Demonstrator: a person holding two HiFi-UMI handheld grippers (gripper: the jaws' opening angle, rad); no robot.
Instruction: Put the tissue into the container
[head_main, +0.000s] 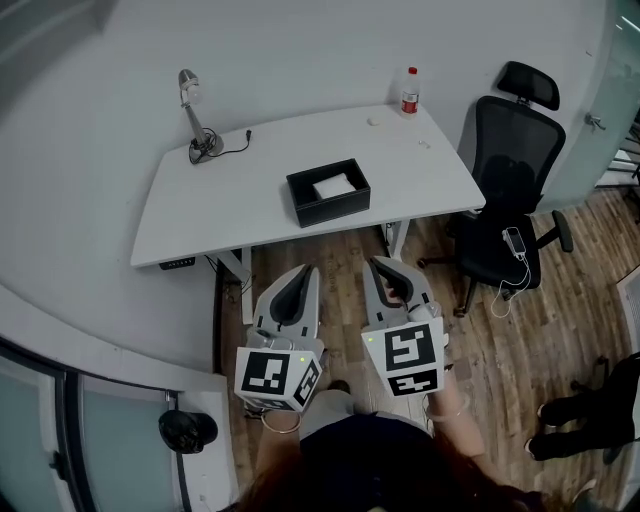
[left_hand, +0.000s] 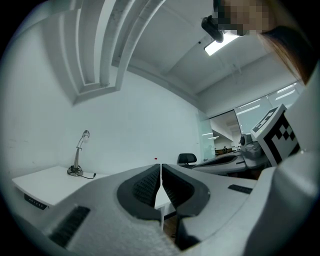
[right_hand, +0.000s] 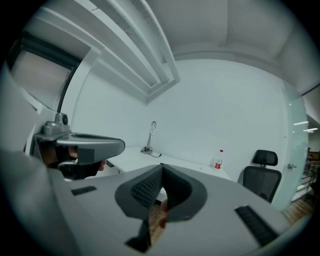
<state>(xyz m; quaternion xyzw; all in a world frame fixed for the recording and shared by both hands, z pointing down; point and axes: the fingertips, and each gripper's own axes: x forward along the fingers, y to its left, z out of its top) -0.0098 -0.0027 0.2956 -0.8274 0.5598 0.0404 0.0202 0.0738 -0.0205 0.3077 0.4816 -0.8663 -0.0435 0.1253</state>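
A black open-top container (head_main: 328, 193) stands on the white table (head_main: 230, 205) near its front edge, and a white tissue (head_main: 334, 186) lies inside it. Both grippers hang side by side in front of the table, over the wooden floor, well short of the container. The left gripper (head_main: 303, 272) (left_hand: 160, 181) has its jaws pressed together with nothing between them. The right gripper (head_main: 381, 265) (right_hand: 161, 179) is also shut and holds nothing. The container does not show in either gripper view.
A desk lamp (head_main: 197, 128) (left_hand: 79, 156) (right_hand: 151, 136) with its cable stands at the table's back left. A red-labelled bottle (head_main: 410, 91) (right_hand: 218, 159) stands at the back right, with small white bits (head_main: 375, 121) nearby. A black office chair (head_main: 510, 190) (right_hand: 263, 175) is right of the table.
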